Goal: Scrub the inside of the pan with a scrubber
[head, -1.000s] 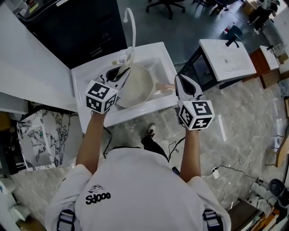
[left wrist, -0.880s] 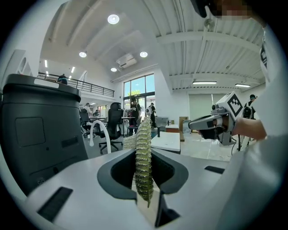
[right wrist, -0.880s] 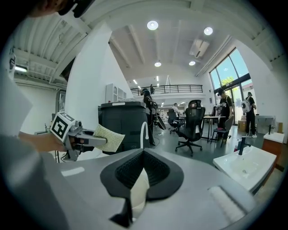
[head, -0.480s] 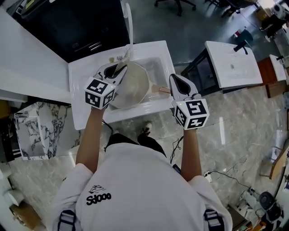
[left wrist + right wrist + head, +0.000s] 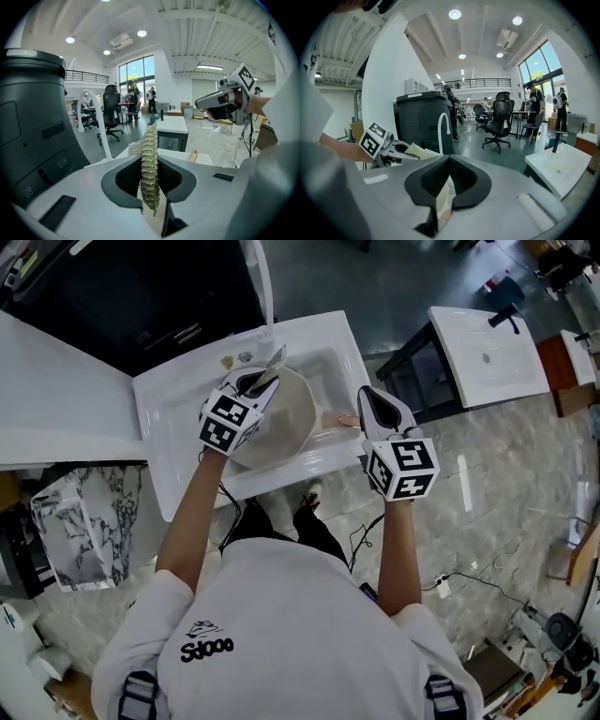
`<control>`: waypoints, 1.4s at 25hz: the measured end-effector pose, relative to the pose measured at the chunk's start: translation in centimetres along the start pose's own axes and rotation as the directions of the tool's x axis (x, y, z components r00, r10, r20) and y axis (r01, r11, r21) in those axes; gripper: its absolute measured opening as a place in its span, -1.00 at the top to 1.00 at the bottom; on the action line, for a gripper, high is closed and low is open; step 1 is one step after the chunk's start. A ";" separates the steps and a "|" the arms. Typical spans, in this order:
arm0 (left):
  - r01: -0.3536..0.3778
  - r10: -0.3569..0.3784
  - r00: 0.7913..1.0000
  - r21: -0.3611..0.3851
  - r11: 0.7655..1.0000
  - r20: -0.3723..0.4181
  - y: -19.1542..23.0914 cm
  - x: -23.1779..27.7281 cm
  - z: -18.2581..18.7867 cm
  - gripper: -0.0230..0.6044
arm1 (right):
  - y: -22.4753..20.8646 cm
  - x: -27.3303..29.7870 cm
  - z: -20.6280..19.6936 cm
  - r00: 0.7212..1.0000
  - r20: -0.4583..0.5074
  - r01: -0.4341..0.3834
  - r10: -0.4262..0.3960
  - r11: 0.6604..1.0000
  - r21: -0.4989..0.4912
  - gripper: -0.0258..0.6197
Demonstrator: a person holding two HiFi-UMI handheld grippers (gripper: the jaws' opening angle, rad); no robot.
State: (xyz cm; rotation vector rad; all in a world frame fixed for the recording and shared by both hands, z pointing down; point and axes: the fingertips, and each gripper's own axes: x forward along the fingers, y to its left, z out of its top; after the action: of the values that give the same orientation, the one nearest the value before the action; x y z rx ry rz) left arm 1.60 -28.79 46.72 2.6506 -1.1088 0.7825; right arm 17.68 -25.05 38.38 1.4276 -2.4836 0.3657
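Observation:
A cream pan [image 5: 286,423] lies in the white sink [image 5: 183,404]. Its wooden handle [image 5: 345,420] points right, and my right gripper [image 5: 367,411] is shut on it. In the right gripper view the handle [image 5: 442,200] sits pinched between the jaws. My left gripper [image 5: 259,382] hovers over the pan's far left rim, shut on a pale mesh scrubber [image 5: 276,359]. The left gripper view has that scrubber [image 5: 150,176] standing edge-on between the jaws, with the right gripper [image 5: 224,101] further off. The pan's inside is partly hidden by the left gripper.
A curved white faucet [image 5: 263,282] rises behind the sink. A dark cabinet [image 5: 141,296] stands beyond it, and a white counter [image 5: 56,399] runs to the left. A second white basin on a black frame [image 5: 487,352] stands to the right. Marble floor lies below.
My left gripper has moved right and further over the pan with the scrubber. The right gripper has kept its hold on the handle. The head view has shifted slightly.

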 end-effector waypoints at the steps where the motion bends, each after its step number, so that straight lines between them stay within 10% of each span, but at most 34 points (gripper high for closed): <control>1: 0.017 -0.017 1.000 0.008 1.000 -0.011 0.0 0.6 -0.4 0.70 | 0.0 0.2 -0.2 1.000 -0.005 0.011 -0.011 1.000 0.005 0.89; 35: 0.289 -0.268 0.915 0.026 0.957 -0.301 -4.2 14.0 -13.6 0.69 | -0.9 2.2 -8.8 0.978 -0.171 0.147 -0.121 0.978 0.148 0.89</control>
State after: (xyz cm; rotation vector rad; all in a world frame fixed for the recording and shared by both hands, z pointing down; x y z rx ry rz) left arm 7.25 -29.81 65.83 2.5534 -0.6208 1.1243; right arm 18.22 -24.29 47.41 1.5501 -2.2592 0.6379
